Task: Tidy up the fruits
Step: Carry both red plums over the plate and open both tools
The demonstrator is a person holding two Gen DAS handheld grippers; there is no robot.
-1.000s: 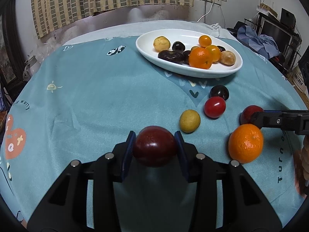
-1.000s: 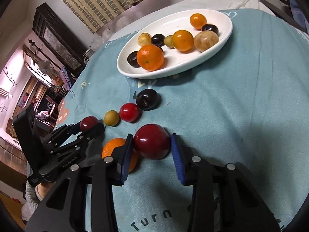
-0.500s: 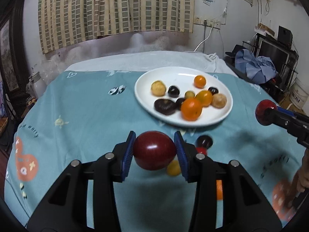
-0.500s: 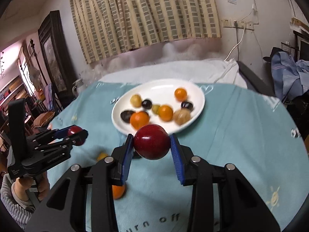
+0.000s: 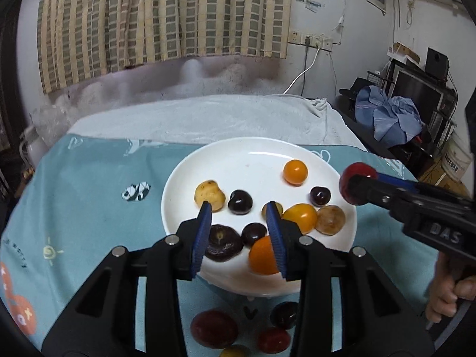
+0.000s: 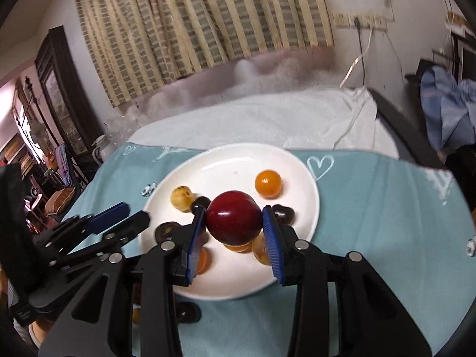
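A white plate (image 5: 255, 154) on the teal tablecloth holds several oranges, dark plums and yellow fruits; it also shows in the right wrist view (image 6: 309, 190). My left gripper (image 5: 239, 232) is open and empty above the plate's near side. A dark red plum (image 5: 214, 328) lies on the cloth below it, short of the plate. My right gripper (image 6: 235, 232) is shut on a red plum (image 6: 233, 221) and holds it above the plate; it shows at the right in the left wrist view (image 5: 354, 189).
A dark plum (image 5: 284, 315), a red fruit (image 5: 273, 340) and a yellow fruit (image 5: 235, 351) lie on the cloth before the plate. A white towel (image 5: 202, 119) covers the table's far side. A pile of blue clothes (image 5: 386, 116) is at the right.
Both grippers have moved forward over the plate. My left gripper has opened and no longer holds its dark red plum, which now lies on the cloth. The right one still holds its plum.
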